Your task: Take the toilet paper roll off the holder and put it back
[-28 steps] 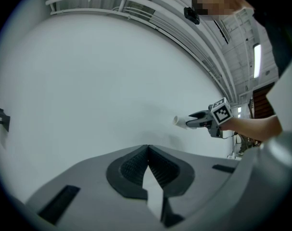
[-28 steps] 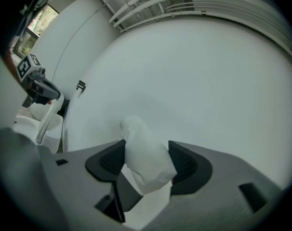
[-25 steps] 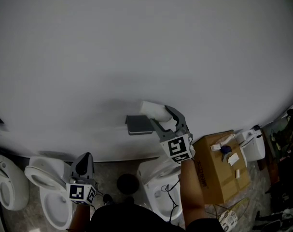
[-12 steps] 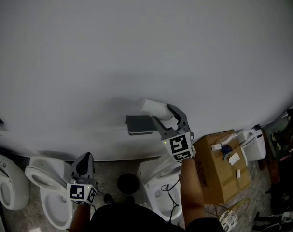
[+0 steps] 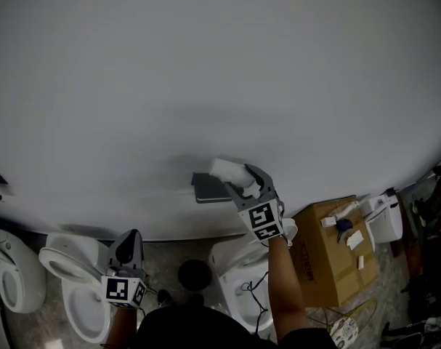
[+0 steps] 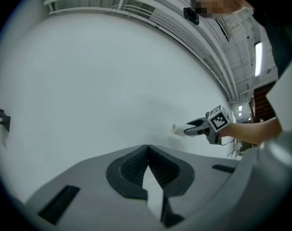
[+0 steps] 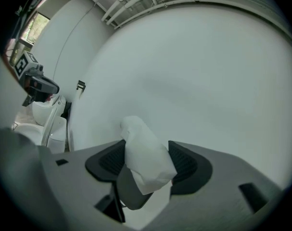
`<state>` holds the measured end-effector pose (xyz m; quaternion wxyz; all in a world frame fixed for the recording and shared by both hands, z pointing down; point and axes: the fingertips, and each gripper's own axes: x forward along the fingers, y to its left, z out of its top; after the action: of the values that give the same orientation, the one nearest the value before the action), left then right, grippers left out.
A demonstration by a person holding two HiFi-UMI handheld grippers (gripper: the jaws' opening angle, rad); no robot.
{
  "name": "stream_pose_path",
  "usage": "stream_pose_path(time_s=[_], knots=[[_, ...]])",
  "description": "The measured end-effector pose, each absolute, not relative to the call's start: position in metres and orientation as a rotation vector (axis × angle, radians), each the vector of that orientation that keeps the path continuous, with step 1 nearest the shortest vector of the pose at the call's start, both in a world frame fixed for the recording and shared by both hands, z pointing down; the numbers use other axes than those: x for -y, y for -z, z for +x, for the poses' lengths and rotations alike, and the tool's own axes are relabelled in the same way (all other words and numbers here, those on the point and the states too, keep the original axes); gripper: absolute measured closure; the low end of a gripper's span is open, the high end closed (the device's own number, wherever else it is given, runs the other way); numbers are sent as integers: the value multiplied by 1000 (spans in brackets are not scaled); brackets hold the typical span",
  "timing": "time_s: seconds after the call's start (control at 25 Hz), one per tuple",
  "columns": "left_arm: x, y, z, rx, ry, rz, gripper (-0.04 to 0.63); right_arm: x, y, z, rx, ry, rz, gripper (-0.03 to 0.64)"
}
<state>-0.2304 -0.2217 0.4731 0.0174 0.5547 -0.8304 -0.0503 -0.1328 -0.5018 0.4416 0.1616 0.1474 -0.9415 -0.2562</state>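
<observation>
The white toilet paper roll (image 5: 224,169) is clamped in my right gripper (image 5: 242,180), which is shut on it close to the white wall. The grey holder (image 5: 207,188) juts from the wall just left of and below the roll. In the right gripper view the roll (image 7: 142,141) fills the gap between the dark pads (image 7: 188,165), with the grey holder part (image 7: 129,194) right beneath it. My left gripper (image 5: 127,238) hangs low at the left, far from the holder, jaws shut on nothing. From the left gripper view the right gripper (image 6: 199,127) and roll (image 6: 177,128) show small at the right.
Below the wall stand a toilet (image 5: 73,282) under my left gripper, another toilet (image 5: 5,278) at the far left and a third (image 5: 242,275) under my right arm. A cardboard box (image 5: 328,262) sits at the right. A dark round object (image 5: 195,275) lies on the floor.
My right gripper has sunk with the roll, from a little above the holder down to level with it. The left gripper has stayed put.
</observation>
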Motion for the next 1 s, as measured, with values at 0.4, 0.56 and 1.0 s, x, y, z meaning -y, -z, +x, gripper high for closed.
stream_pose_path(time_s=[0.4,0.56,1.0], knots=[[219,-474,-230,2591,163,1726,592,515,-494,-139,2619,623,380,339],[216,-475,-232,2602,163,1717,592,515,-510,-144,2627,550,356,339],[213,-471,-230,2614,171,1701,592,524,-557,-153,2562,445,317,339]])
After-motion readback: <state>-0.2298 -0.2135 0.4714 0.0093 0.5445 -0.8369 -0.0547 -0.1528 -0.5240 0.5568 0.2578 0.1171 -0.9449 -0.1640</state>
